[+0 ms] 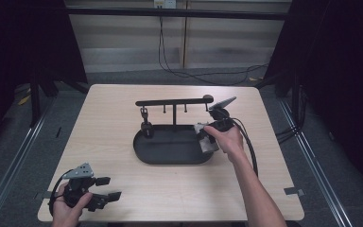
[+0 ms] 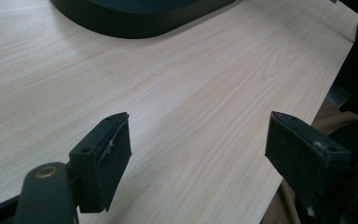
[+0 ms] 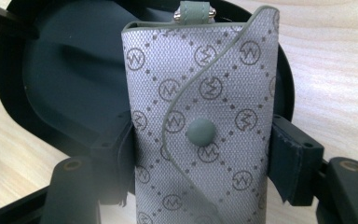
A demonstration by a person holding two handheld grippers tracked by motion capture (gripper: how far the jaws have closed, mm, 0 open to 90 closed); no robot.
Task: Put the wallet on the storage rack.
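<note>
High view: my right gripper (image 1: 216,124) holds a grey key pouch (image 1: 206,139) over the right end of the black oval tray (image 1: 170,150), just below the hook rack (image 1: 174,101) that rises from the tray's back edge. I judge the pouch is held high so its top loop can meet a hook.
Left gripper (image 1: 105,188): parked at the near left corner of the surface (image 1: 123,184), well apart from the tray, out of the way.
Left gripper view: my jaws stand wide apart, nothing between them, bare wood below.
Right gripper view: my jaws are clamped on both sides of the pouch, upright. It is silver-grey woven fabric with a circled-letter pattern, a curved flap, a grey-green snap (image 3: 201,131) and a small loop (image 3: 195,10) on top.
</note>
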